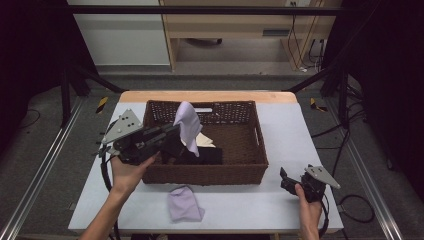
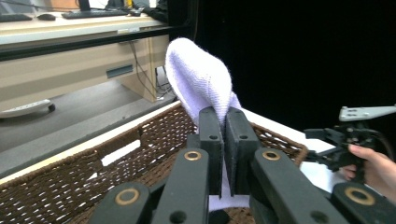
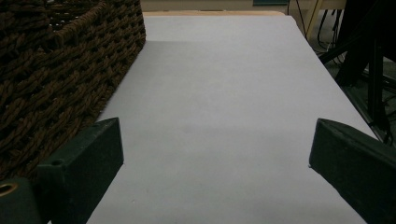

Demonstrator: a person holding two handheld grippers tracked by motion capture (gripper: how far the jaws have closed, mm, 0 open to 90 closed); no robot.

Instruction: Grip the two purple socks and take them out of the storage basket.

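Observation:
A dark brown wicker basket [image 1: 252, 159] stands in the middle of the white table. My left gripper [image 1: 175, 137] reaches over the basket's left side, shut on a pale lilac cloth [image 1: 187, 122] that stands up above the jaws. In the left gripper view the cloth [image 2: 198, 79] rises from between the closed jaws. A second lilac cloth [image 1: 184, 203] lies on the table in front of the basket. Inside the basket lie a cream cloth [image 1: 205, 140] and a black cloth [image 1: 207, 156]. My right gripper [image 1: 285, 180] rests open at the table's front right, with nothing between its jaws.
The basket wall [image 3: 56, 70] stands close to the left of my right gripper. Bare white table [image 3: 224, 93] stretches ahead of it to the far edge. Black frame bars and cables [image 1: 350, 125] lie off the table's right side.

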